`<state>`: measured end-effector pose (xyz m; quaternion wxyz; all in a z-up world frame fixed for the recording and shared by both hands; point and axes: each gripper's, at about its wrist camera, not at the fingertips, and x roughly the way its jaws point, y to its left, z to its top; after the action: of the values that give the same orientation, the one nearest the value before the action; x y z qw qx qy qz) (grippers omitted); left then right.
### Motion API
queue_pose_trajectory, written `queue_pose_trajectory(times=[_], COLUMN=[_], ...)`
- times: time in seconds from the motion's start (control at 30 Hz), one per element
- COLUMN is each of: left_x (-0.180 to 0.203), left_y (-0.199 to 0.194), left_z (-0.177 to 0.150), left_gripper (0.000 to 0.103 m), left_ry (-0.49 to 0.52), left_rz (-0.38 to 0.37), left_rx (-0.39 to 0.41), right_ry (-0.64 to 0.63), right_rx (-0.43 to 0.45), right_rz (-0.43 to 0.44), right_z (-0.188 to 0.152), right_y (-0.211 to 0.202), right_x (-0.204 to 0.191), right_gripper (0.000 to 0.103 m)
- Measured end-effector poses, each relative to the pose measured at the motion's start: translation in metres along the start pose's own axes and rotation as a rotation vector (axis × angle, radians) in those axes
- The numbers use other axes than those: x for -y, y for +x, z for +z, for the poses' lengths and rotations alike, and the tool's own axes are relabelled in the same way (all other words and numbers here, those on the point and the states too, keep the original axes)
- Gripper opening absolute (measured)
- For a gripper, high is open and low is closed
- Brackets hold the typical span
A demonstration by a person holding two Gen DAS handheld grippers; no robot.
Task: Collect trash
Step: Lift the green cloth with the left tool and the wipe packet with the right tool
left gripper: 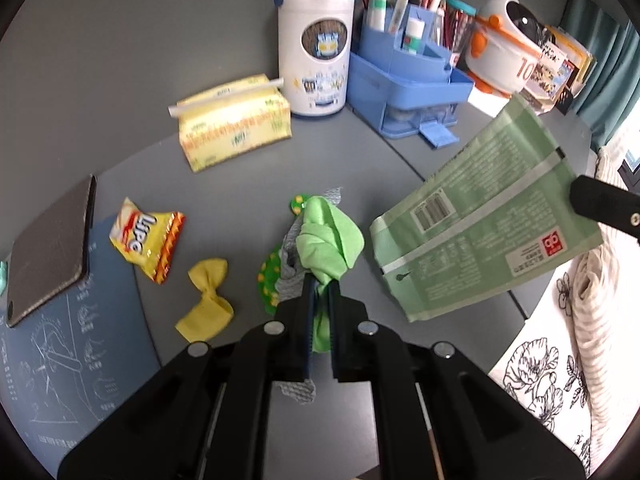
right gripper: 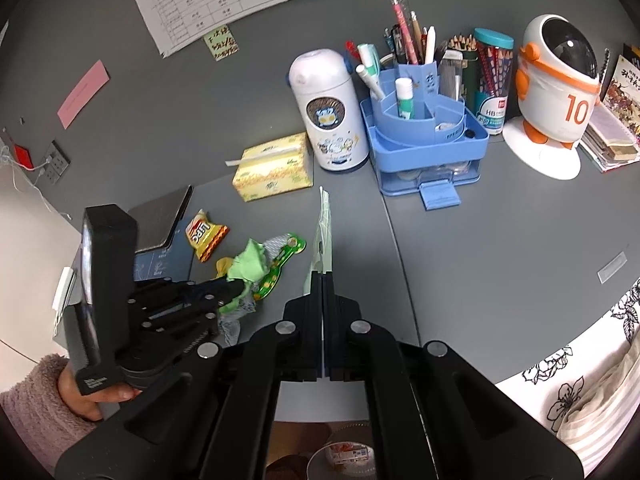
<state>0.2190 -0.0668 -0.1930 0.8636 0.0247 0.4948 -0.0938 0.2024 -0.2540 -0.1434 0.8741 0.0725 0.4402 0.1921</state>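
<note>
My left tool (left gripper: 319, 280) was clamped on a crumpled green wrapper (left gripper: 326, 240), lifted above the grey worktop (left gripper: 224, 196). Right tool (right gripper: 326, 280) was closed tight on a flat green packet (left gripper: 480, 220), also off the worktop. Yellow chip bag (left gripper: 146, 238) & yellow scrap (left gripper: 206, 300) lay nearby.

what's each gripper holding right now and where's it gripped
The left gripper pinches the crumpled green wrapper by its lower end. The right gripper grips the flat green packet by one edge.
</note>
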Motion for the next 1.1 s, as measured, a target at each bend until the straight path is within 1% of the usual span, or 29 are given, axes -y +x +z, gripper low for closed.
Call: queue_pose_trajectory(times=[0.23, 0.43, 0.6, 0.67, 0.73, 0.77, 0.93, 1.1], left_x=[0.001, 0.001, 0.005, 0.007, 0.008, 0.009, 0.013, 0.019], left_y=[0.005, 0.011, 0.008, 0.008, 0.009, 0.009, 0.006, 0.007], left_z=[-0.004, -0.006, -0.01, -0.015, -0.019, -0.021, -0.028, -0.03], left_gripper=[0.01, 0.01, 0.011, 0.014, 0.02, 0.021, 0.021, 0.017], left_ry=[-0.014, -0.028, -0.024, -0.025, -0.028, -0.029, -0.025, -0.012], left_rz=[-0.011, -0.024, -0.028, -0.032, -0.034, -0.033, -0.027, -0.068], left_rx=[-0.011, -0.031, -0.038, -0.045, -0.046, -0.046, -0.028, -0.033], right_ry=[-0.002, -0.004, -0.008, -0.007, -0.005, -0.006, -0.015, -0.017], right_rx=[-0.009, -0.01, -0.01, -0.013, -0.018, -0.02, -0.031, -0.039], right_rz=[0.012, 0.023, 0.033, 0.045, 0.057, 0.059, 0.076, 0.096], right_z=[-0.004, -0.005, -0.007, -0.01, -0.012, -0.013, -0.019, -0.023], right_y=[-0.002, -0.005, -0.009, -0.012, -0.014, -0.015, -0.019, -0.02], right_x=[-0.004, -0.009, -0.015, -0.017, -0.02, -0.021, -0.028, -0.034], right_gripper=[0.0, 0.0, 0.0, 0.0, 0.0, 0.0, 0.0, 0.0])
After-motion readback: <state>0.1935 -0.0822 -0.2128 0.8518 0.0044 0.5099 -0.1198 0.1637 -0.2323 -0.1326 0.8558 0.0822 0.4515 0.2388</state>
